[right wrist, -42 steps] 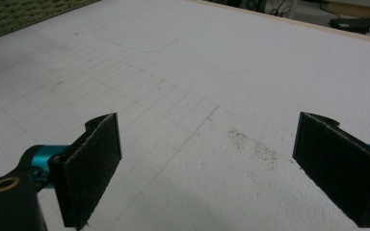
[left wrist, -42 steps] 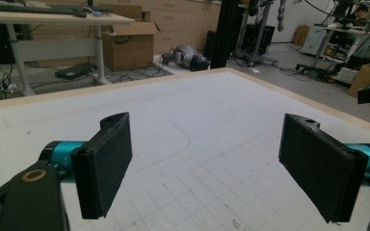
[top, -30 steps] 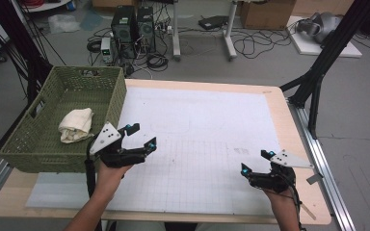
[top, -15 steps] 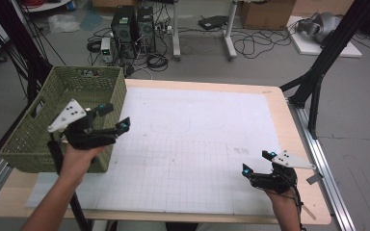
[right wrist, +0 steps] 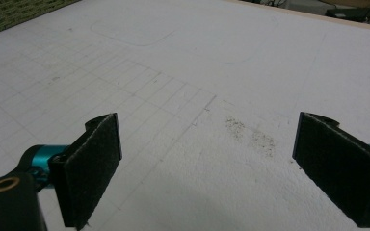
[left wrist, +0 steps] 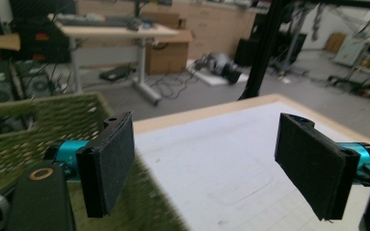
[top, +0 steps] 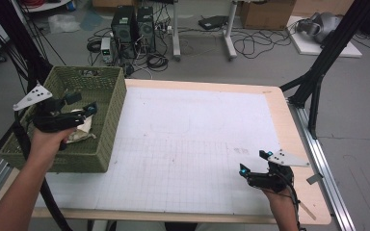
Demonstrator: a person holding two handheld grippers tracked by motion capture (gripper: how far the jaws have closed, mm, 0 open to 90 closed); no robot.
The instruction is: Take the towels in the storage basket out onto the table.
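Left gripper hangs over the green basket at the left edge of the bench, jaws spread wide with nothing between them. The left gripper view looks along the two black pads across the woven basket rim and out over the white sheet. Under the gripper, inside the basket, lies a crumpled cream cloth, bunched near the right-hand wall and partly hidden by the hand.

That cloth is the thing to go for. It looks soft and light, limp rather than stiff, so it should sag and trail once lifted. No risk of breaking it and little of it slipping from those felt-like pads. The best hold, I judge, is a raised fold at the top of the bunch, pinching several layers at once; a single loose corner might let the rest drag on the basket wall or snag in the weave.

Right gripper sits low near the front right of the bench, jaws also wide apart and empty, over the gridded white sheet, well apart from the basket.
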